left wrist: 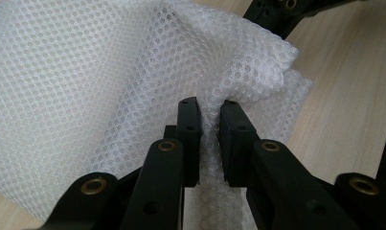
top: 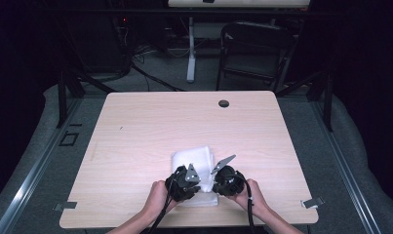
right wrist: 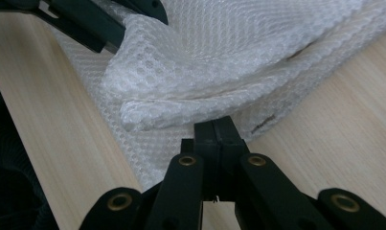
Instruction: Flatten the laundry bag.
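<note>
A folded white mesh cloth (top: 196, 161) lies near the front middle of the light wooden table (top: 150, 122). My left gripper (top: 198, 184) sits at its near left part, shut on a raised fold of the mesh cloth (left wrist: 85, 72); the left gripper's (left wrist: 210, 112) pads pinch the bunched fabric between them. My right gripper (top: 213, 185) is at the cloth's near right edge. In the right gripper view the right gripper (right wrist: 214, 127) has its jaws pressed together on the thin edge of the cloth (right wrist: 229, 48). The left gripper (right wrist: 95, 19) shows at the top left there.
A black grommet (top: 224, 103) sits in the table's far middle. Metal clips (top: 65, 206) (top: 312, 202) mark the front corners. Beyond the table stand a dark chair (top: 252, 48) and a white desk leg (top: 190, 48). Bare wood surrounds the cloth.
</note>
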